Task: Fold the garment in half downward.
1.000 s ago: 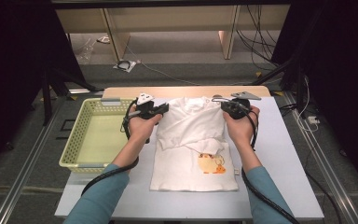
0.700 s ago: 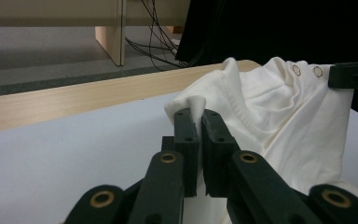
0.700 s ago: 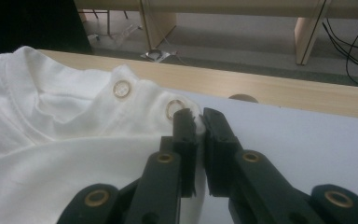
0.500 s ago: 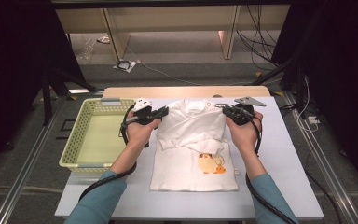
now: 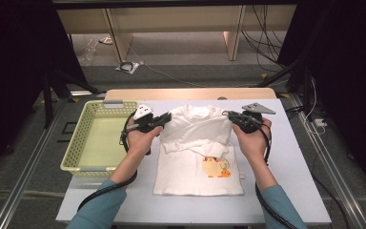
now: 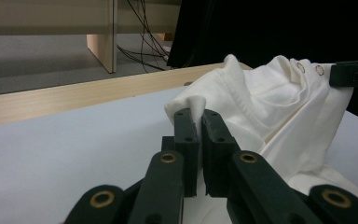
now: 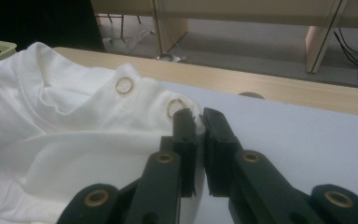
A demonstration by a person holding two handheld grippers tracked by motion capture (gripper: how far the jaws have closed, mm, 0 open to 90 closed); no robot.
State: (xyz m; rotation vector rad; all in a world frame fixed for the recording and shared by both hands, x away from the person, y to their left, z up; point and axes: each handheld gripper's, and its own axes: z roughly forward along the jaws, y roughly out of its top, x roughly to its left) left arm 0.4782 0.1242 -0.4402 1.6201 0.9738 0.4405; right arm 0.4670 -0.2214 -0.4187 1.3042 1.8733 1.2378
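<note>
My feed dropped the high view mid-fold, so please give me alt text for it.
Two hands hold up the top edge of a white shirt on a pale table, the left tool and right tool each shut on a shoulder corner. The shirt's lower half lies flat, showing an orange print. A yellow basket sits left of it.

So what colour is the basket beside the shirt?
Pale yellow-green basket, seen best in the high view, left of the white shirt.

You have a pale green basket [image 5: 100, 143] sitting on the white table [image 5: 286, 162], with loose cables [image 5: 262, 33] on the floor beyond.
</note>
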